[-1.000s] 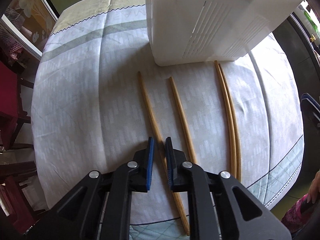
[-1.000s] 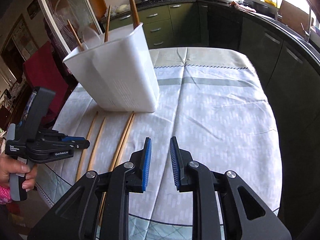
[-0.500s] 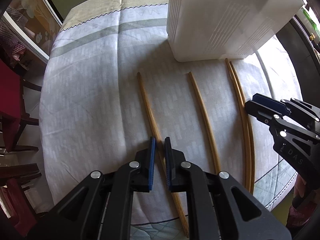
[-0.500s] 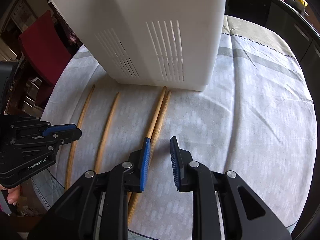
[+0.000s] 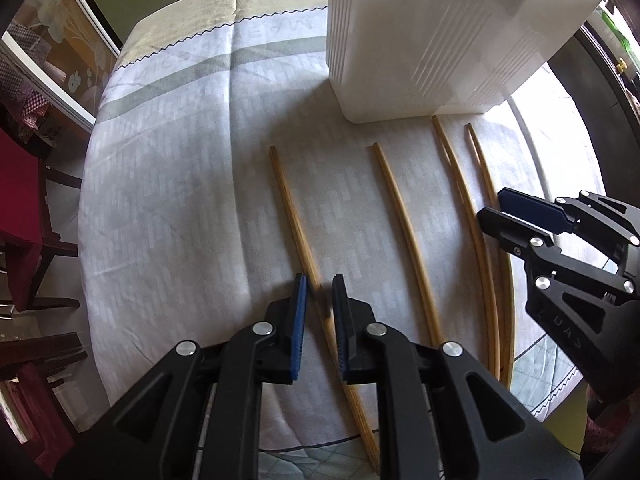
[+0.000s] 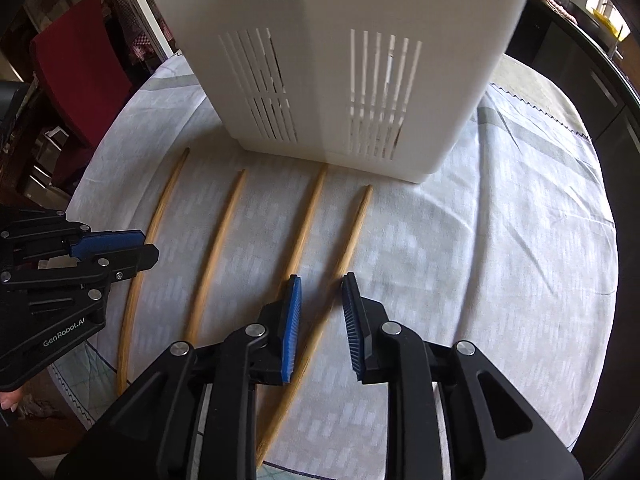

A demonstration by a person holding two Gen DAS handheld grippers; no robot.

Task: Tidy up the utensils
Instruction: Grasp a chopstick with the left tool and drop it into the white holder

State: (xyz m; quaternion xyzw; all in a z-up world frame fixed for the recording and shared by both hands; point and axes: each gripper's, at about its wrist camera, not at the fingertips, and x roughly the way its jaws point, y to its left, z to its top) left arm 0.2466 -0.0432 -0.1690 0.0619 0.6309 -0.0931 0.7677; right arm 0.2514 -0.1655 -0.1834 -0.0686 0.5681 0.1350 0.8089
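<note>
Several wooden chopsticks lie side by side on the tablecloth in front of a white slotted utensil holder (image 5: 436, 36), also in the right wrist view (image 6: 340, 60). My left gripper (image 5: 319, 292) is open with a narrow gap, jaws either side of the leftmost chopstick (image 5: 294, 220), low over it. My right gripper (image 6: 320, 292) is open, straddling the rightmost chopstick (image 6: 352, 232). The right gripper also shows in the left wrist view (image 5: 494, 206), and the left gripper in the right wrist view (image 6: 146, 246). Two more chopsticks (image 6: 218, 248) (image 6: 304, 220) lie between.
The round table carries a white and grey cloth (image 5: 168, 184). Dark wooden chairs with red cushions (image 5: 20, 200) stand at the left. Kitchen cabinets (image 6: 580, 80) run behind the table at the right.
Both grippers moved closer to the table and to the holder. The right gripper shifted onto the rightmost chopstick, which now lies apart from its neighbour. The left gripper stays over the leftmost chopstick.
</note>
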